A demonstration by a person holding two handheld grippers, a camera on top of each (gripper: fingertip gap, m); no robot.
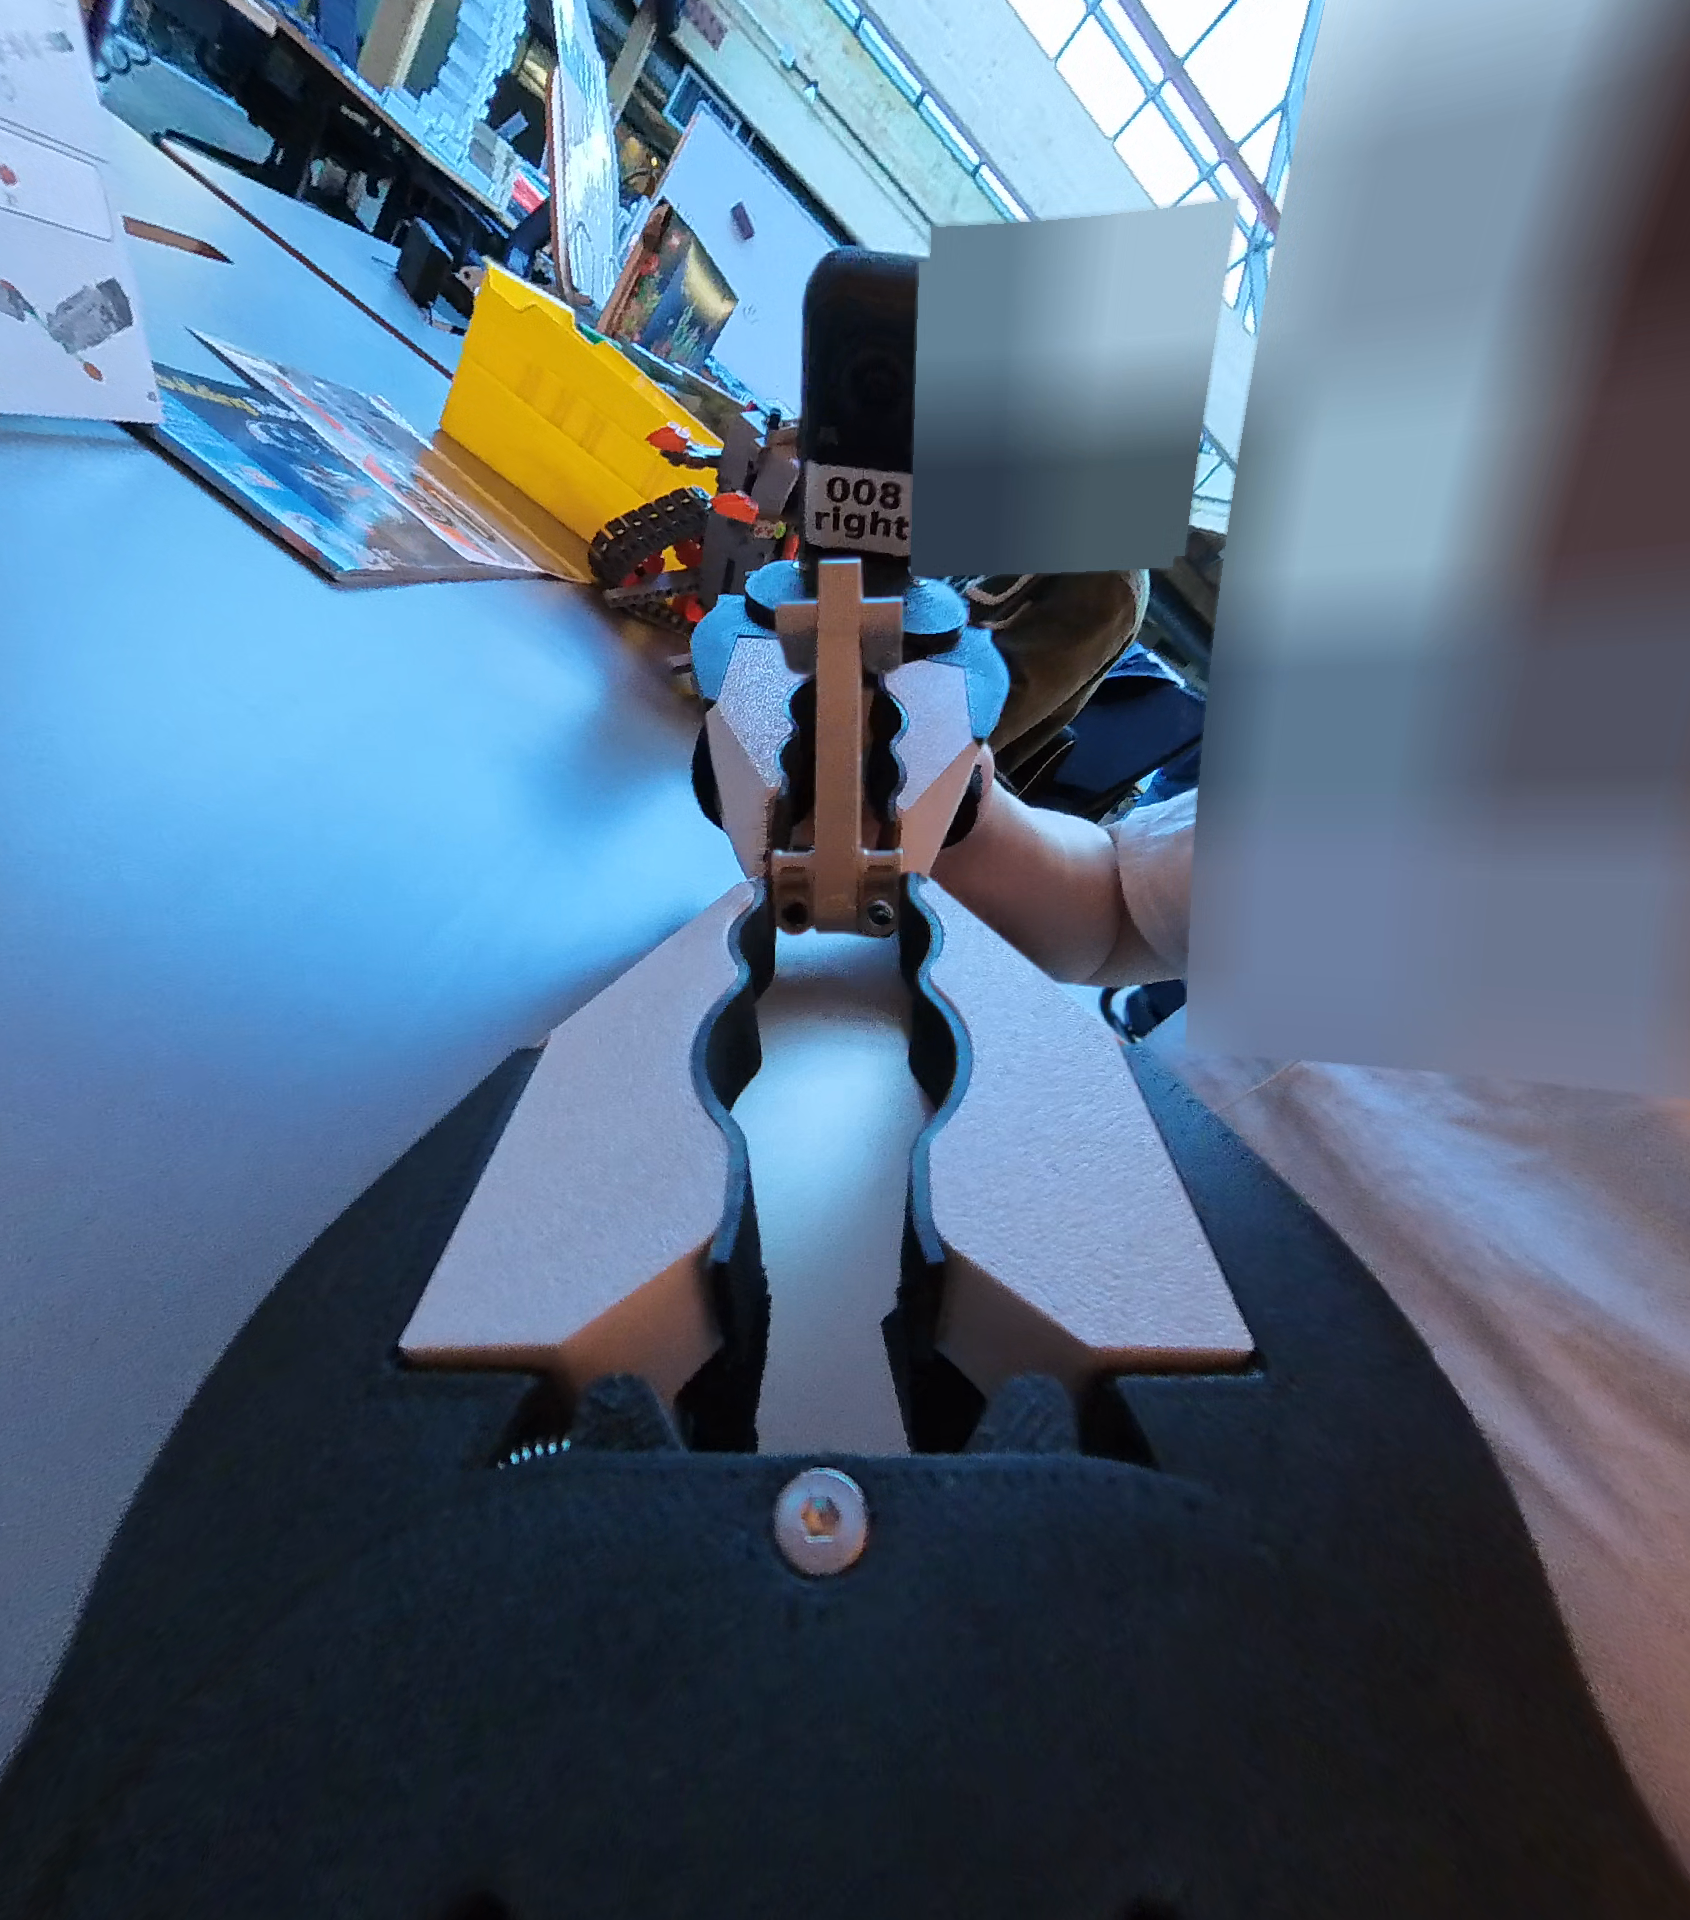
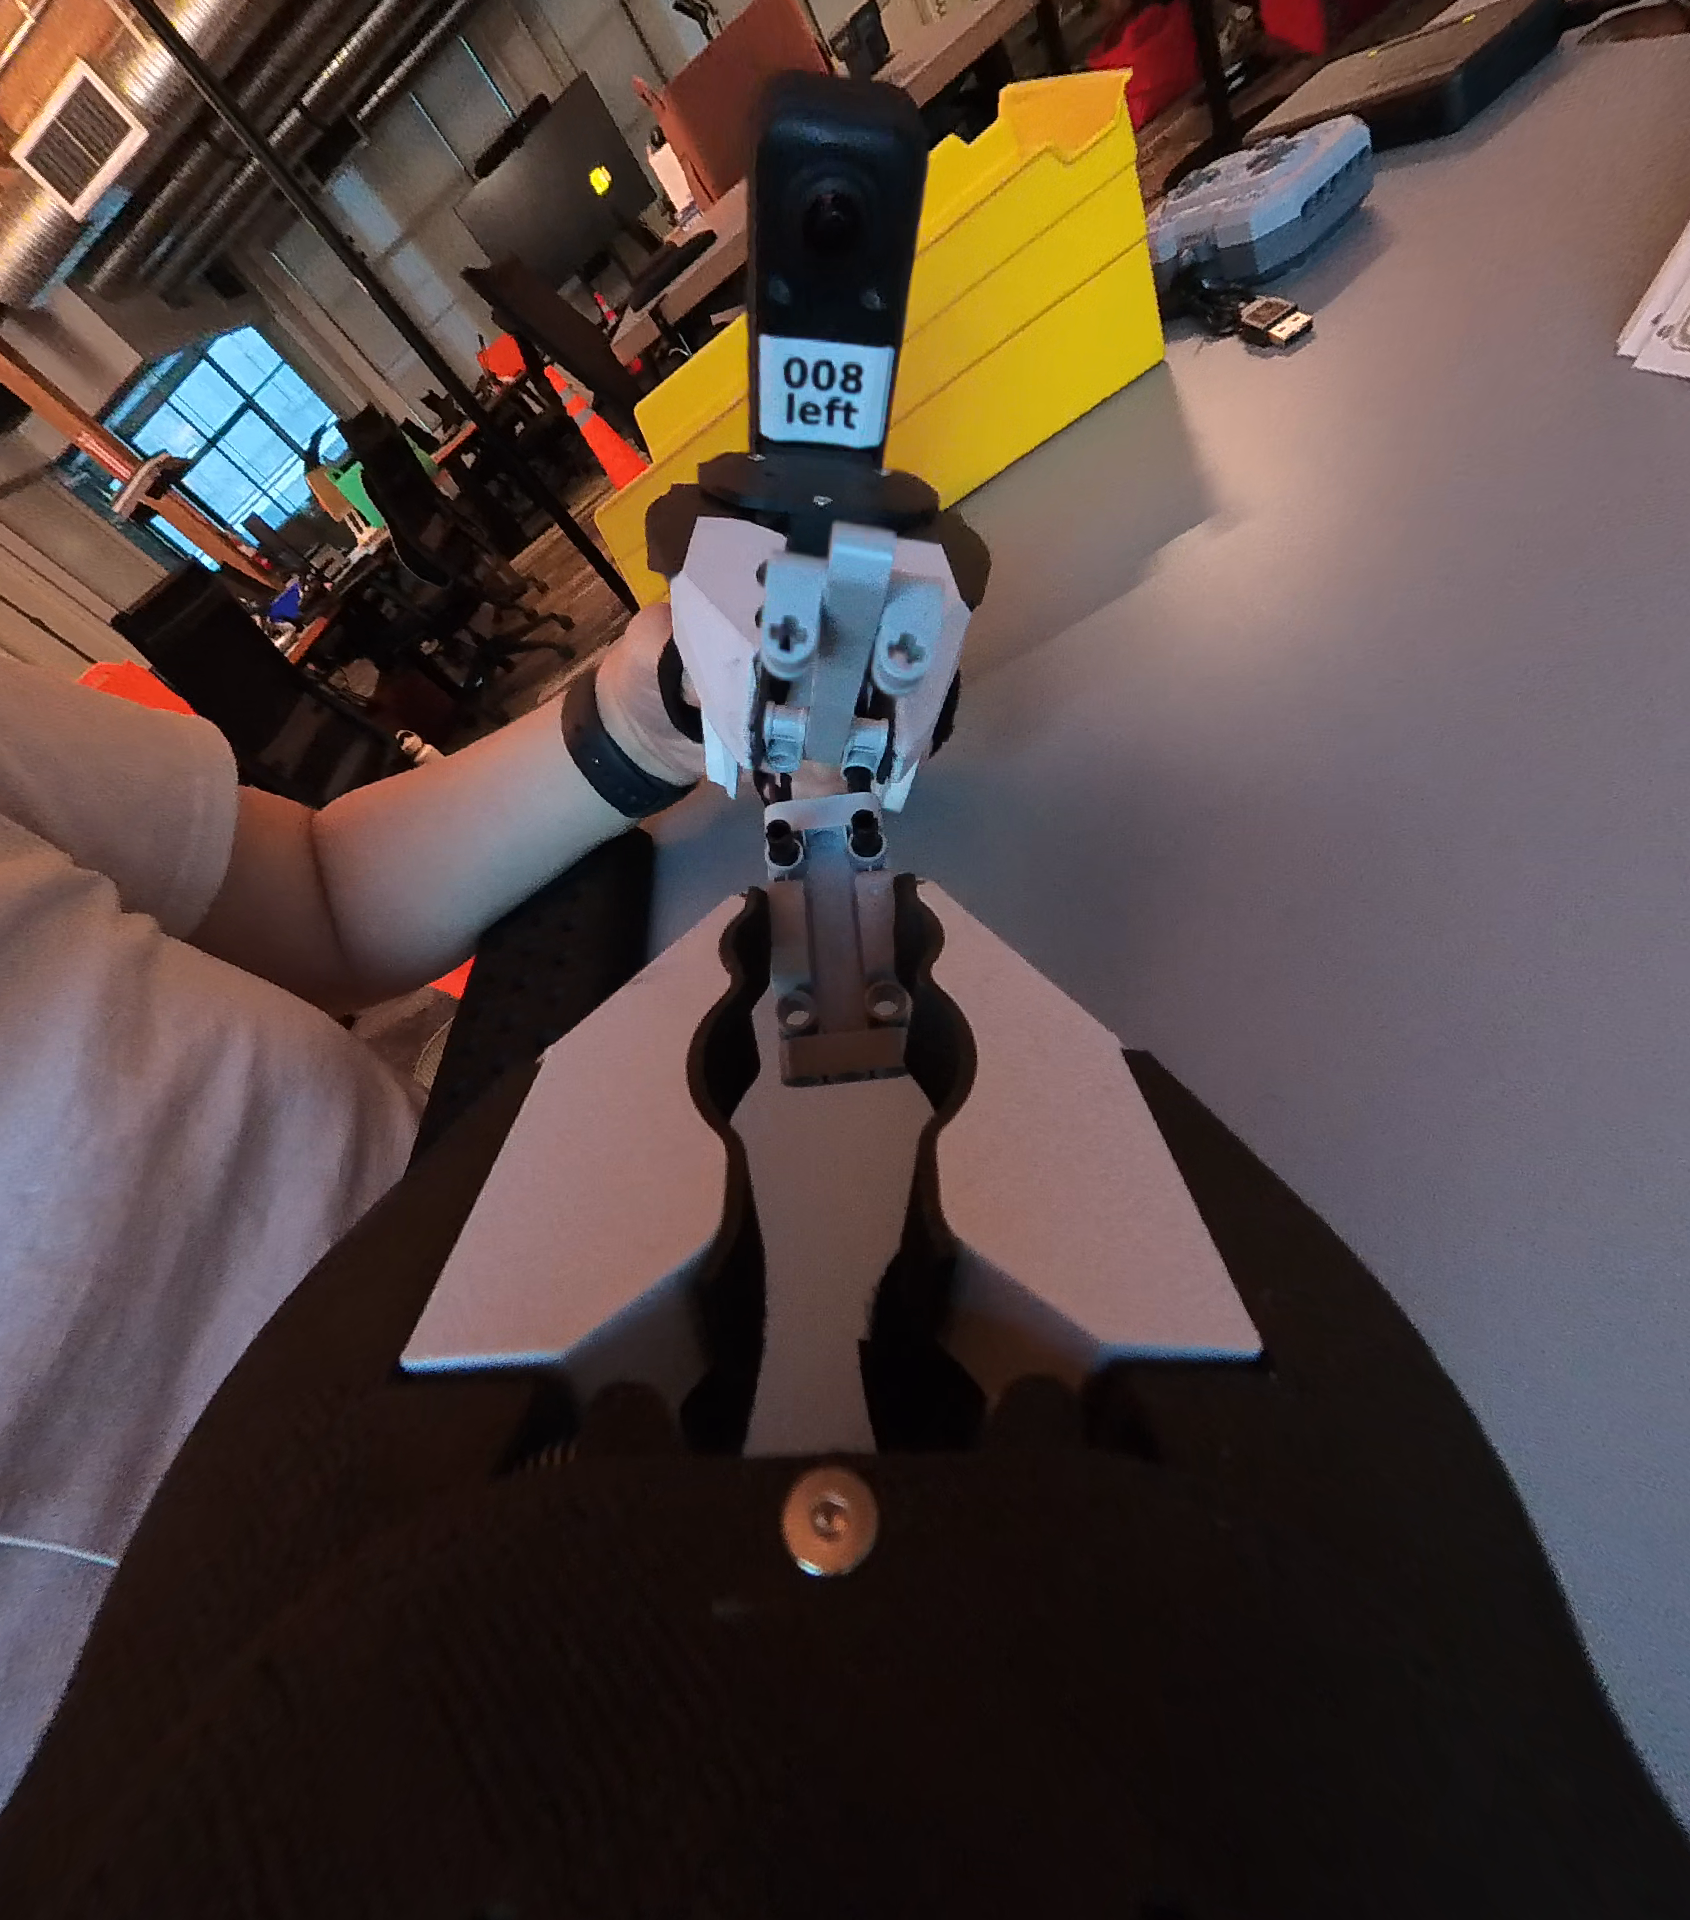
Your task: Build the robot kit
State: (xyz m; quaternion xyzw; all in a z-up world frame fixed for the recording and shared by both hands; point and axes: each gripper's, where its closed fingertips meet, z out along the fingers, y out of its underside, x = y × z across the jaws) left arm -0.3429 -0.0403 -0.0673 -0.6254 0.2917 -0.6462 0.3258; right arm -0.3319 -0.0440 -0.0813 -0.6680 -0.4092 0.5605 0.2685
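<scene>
**Grey pieces held nose to nose above the desk**

Grey plastic fills both of my tools. My right tool (image 2: 830,904) is pressed together on a grey beam (image 2: 833,966) that lies along its fingers, crossbar end back toward the palm and the end with two black pins sticking out past the tips. My left tool (image 2: 820,779) faces it and pinches a grey connector piece (image 2: 830,644) with cross-shaped holes. From the left wrist view its fingertips (image 1: 758,904) sit on either side of the beam's pinned end. I cannot tell whether the two pieces touch; they are at most just apart.

I judge that I hold them tip to tip, on one line, so the pinned end meets the other piece squarely and each camera looks straight down the joint.

Both tools hang in the air above the near edge of the desk (image 2: 1340,935), neither resting on it. My left wrist, with its black band (image 2: 617,764), is bent in from the side, the forearm reaching across my body.

A yellow bin (image 2: 1028,312) stands toward the far edge, a tracked brick model (image 1: 675,540) just beside it.
</scene>
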